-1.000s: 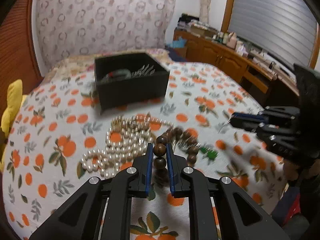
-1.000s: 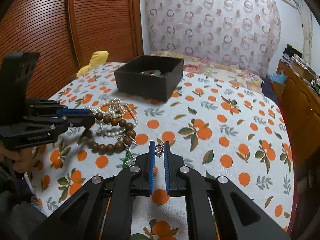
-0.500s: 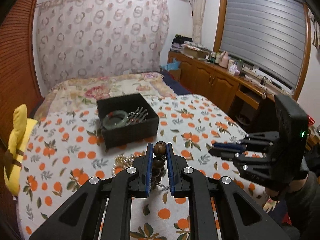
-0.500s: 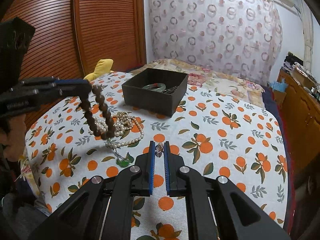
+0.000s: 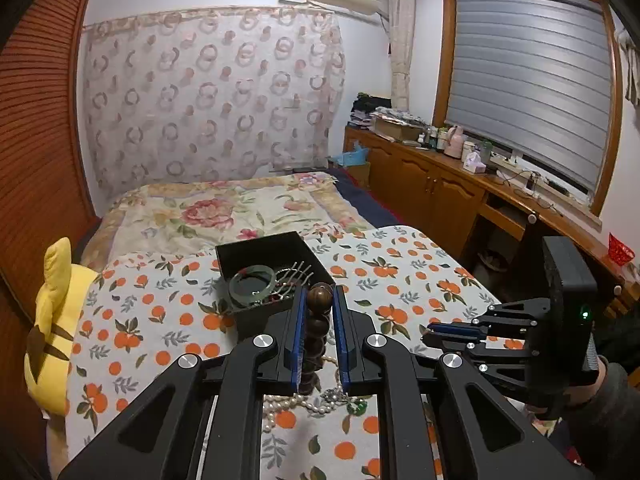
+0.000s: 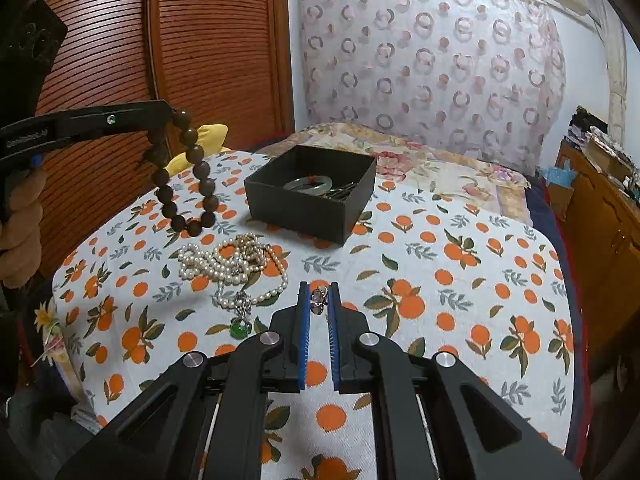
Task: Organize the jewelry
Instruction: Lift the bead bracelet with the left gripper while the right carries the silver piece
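Note:
My left gripper (image 5: 319,300) is shut on a brown wooden bead bracelet (image 5: 318,320) and holds it high above the bed; the bracelet hangs as a loop in the right wrist view (image 6: 188,172). My right gripper (image 6: 319,300) is shut on a small pinkish ring (image 6: 319,298) and also shows in the left wrist view (image 5: 434,330). A black box (image 6: 310,204) holds a green bangle (image 5: 252,282) and silver hairpins (image 5: 294,274). A pearl necklace (image 6: 232,264) and a green pendant (image 6: 240,328) lie on the orange-print cloth (image 6: 460,280).
A yellow plush toy (image 5: 56,328) lies at the bed's left edge. A wooden sliding door (image 6: 180,60) stands on the left and a wooden cabinet (image 5: 440,188) with clutter on the right. A floral quilt (image 5: 224,212) covers the bed beyond the box.
My left gripper has lifted the wooden bracelet off the cloth and raised it high, toward the black box. My right gripper has stayed shut on the ring and risen slightly.

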A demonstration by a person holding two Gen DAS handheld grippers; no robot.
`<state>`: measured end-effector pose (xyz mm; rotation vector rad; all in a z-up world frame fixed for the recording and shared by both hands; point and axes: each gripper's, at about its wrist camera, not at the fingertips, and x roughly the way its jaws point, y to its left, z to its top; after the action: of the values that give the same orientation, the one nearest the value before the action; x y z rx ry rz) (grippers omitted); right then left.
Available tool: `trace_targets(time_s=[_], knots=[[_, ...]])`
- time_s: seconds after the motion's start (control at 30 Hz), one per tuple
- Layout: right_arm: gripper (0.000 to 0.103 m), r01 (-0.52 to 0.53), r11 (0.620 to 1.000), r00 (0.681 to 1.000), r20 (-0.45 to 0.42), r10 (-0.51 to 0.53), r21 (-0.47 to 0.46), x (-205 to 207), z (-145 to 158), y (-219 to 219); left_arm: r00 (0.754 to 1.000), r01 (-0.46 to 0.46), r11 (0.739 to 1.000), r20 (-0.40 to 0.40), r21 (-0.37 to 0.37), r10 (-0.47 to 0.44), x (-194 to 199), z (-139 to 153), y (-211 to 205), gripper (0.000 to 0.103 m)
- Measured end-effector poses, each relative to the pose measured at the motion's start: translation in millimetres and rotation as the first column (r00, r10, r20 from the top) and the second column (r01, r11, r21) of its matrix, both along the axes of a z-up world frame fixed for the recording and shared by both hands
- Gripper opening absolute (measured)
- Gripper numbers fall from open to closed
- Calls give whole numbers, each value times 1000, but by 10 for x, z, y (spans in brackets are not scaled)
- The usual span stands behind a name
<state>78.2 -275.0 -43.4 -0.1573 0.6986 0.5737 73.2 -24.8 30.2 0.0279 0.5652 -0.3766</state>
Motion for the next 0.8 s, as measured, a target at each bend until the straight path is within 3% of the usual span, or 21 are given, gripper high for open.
trace_targets(time_s=[0.4, 0.8], knots=[[10, -30, 999, 999, 43, 29, 27, 574, 209, 206, 1000, -23, 1000, 5, 1, 23, 471, 75, 30, 12], [10, -77, 993, 997, -25, 80, 94, 1387, 16, 516, 998, -59, 998, -27, 5, 59, 1120, -20, 91, 12]])
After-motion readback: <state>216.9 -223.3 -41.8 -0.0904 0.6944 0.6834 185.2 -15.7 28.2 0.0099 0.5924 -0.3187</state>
